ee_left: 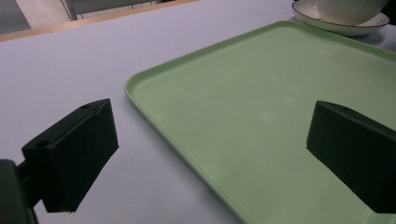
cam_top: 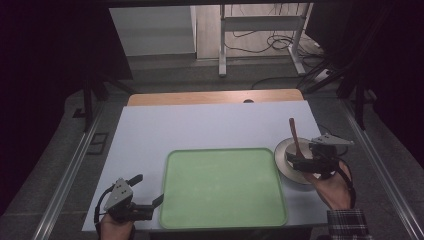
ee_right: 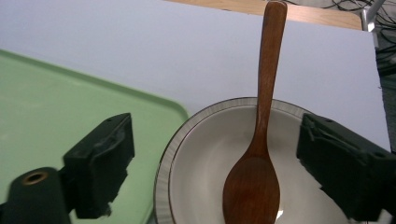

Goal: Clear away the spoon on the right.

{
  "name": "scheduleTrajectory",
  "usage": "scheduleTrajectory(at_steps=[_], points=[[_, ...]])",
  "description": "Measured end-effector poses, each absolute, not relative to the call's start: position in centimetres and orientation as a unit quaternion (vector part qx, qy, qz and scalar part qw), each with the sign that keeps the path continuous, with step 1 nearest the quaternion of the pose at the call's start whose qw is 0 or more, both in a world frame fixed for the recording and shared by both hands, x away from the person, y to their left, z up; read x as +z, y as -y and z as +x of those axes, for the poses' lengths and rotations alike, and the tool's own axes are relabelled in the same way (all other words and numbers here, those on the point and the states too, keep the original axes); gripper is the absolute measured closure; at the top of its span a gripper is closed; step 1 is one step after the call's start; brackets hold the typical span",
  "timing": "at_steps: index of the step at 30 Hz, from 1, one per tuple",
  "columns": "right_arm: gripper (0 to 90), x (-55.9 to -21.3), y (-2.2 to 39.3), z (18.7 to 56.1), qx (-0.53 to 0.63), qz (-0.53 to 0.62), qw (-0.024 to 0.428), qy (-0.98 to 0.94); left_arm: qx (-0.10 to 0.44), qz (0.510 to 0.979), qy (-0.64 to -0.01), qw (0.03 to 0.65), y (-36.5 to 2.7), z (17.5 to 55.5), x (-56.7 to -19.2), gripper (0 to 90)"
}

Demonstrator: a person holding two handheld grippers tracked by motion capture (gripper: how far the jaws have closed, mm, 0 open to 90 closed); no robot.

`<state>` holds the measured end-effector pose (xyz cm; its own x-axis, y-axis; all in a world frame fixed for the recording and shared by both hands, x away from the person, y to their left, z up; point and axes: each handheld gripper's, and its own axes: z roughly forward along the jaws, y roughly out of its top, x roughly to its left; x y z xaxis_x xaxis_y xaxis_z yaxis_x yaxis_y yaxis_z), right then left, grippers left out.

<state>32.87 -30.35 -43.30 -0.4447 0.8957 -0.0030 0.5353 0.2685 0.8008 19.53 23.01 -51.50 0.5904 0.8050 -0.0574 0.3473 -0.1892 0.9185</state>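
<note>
A wooden spoon (ee_right: 259,140) stands in a white bowl (ee_right: 205,154) just right of the green tray (cam_top: 223,187); the right gripper (ee_right: 212,165) hangs over the bowl, jaws apart, grasping nothing. The left gripper (ee_left: 210,158) waits released at the tray's near-left corner.

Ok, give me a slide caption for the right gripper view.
Open right gripper poised over a wooden spoon resting in a white bowl beside the green tray.
</note>
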Motion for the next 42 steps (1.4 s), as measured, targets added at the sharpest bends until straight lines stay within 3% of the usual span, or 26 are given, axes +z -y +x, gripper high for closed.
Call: scheduleTrajectory(at_steps=[15, 42], points=[[37.9, -43.0, 30.4, 36.1, 0.34, 0.484, 0.256, -0.765, 0.228, 0.739, -0.388, 0.502, -23.0, 19.6, -51.5, 1.9], [58.5, -43.5, 29.5, 41.8, 0.296, 0.499, 0.253, -0.774, 0.227, 0.739, -0.388, 0.502, -23.0, 19.5, -51.5, 1.9]])
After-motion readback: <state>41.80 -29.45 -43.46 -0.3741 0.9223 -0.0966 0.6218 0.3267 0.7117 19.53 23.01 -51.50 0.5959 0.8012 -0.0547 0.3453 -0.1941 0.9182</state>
